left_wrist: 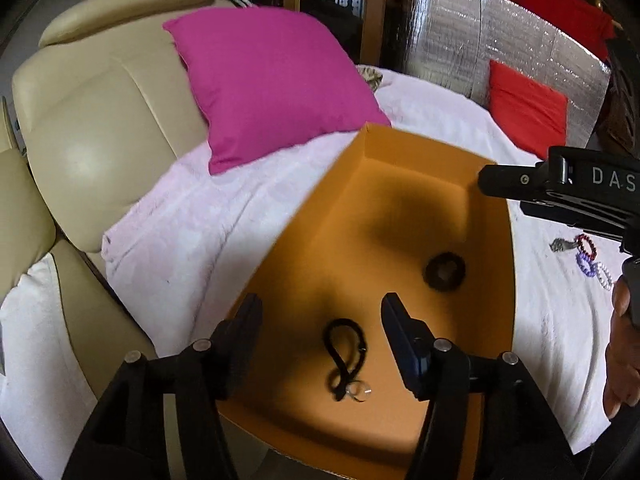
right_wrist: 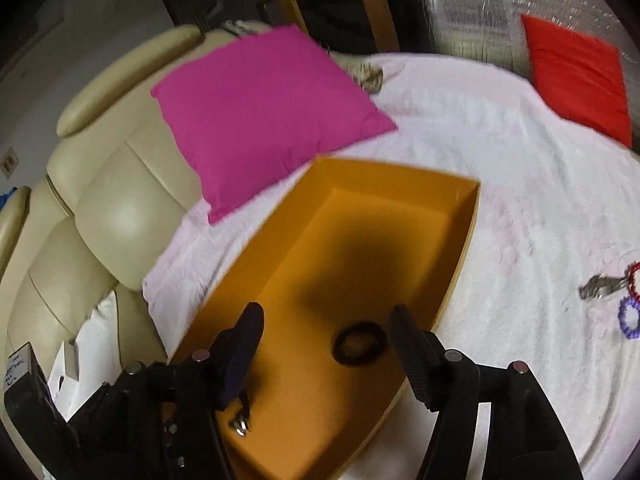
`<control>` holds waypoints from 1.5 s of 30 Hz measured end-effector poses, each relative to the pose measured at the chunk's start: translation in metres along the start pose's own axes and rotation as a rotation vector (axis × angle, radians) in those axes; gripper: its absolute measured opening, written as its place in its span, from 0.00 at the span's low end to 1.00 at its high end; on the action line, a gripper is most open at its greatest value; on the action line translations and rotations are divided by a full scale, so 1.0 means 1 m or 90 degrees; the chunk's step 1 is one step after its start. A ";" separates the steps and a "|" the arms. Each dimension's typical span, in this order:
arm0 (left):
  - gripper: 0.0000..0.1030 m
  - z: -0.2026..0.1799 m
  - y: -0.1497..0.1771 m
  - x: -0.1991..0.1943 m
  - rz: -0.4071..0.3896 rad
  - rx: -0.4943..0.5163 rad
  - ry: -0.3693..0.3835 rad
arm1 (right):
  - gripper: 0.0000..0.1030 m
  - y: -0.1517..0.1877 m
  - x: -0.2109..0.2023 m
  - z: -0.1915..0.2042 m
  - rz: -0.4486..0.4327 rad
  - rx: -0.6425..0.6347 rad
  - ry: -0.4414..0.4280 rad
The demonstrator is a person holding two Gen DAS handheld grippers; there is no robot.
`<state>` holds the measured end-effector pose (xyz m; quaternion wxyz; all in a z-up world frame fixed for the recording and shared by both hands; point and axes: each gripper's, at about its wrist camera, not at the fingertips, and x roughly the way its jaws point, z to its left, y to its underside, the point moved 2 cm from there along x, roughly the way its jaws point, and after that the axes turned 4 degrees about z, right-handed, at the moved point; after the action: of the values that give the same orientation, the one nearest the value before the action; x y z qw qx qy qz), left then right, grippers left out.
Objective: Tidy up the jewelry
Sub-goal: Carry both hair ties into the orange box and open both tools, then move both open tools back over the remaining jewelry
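An open orange box (left_wrist: 404, 160) (right_wrist: 400, 184) sits on a white bedspread. Inside lie a dark ring-shaped bracelet (left_wrist: 444, 271) (right_wrist: 360, 344) and a black cord necklace with a clear pendant (left_wrist: 346, 356), partly seen in the right wrist view (right_wrist: 241, 424). My left gripper (left_wrist: 322, 320) is open and empty above the necklace. My right gripper (right_wrist: 326, 328) is open and empty above the bracelet; its body shows in the left wrist view (left_wrist: 560, 188). Red, purple and white coil bracelets (left_wrist: 588, 258) (right_wrist: 630, 304) and a silver piece (left_wrist: 560, 245) (right_wrist: 598, 286) lie right of the box.
A magenta pillow (left_wrist: 268, 80) (right_wrist: 260, 116) leans behind the box against a cream leather headboard (left_wrist: 104, 120) (right_wrist: 120, 208). A red cushion (left_wrist: 528, 108) (right_wrist: 580, 72) stands at the far right by a silver foil panel (left_wrist: 480, 36). The white bedspread (right_wrist: 500, 160) surrounds the box.
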<state>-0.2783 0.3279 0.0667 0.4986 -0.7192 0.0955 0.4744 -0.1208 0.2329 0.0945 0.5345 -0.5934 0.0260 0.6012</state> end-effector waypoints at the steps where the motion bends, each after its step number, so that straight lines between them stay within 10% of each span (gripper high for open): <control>1: 0.68 0.002 -0.002 -0.002 -0.003 -0.005 -0.003 | 0.67 -0.002 -0.005 -0.001 -0.009 0.000 0.002; 11: 0.78 -0.005 -0.024 -0.045 -0.038 -0.071 -0.097 | 0.67 -0.012 -0.087 -0.045 -0.118 0.047 0.035; 18: 0.78 -0.053 -0.038 -0.118 -0.169 -0.028 0.012 | 0.69 0.003 -0.175 -0.102 -0.213 0.078 0.094; 24: 0.78 -0.114 -0.044 -0.157 -0.199 0.031 -0.031 | 0.71 0.041 -0.248 -0.171 -0.267 0.124 0.155; 45: 0.78 -0.266 -0.042 -0.182 -0.216 0.173 -0.030 | 0.72 0.143 -0.330 -0.318 -0.302 0.209 0.283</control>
<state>-0.1934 0.0722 0.2482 0.6655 -0.6399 0.0248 0.3833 -0.0897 -0.2422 0.1598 0.7283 -0.6057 0.0995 0.3045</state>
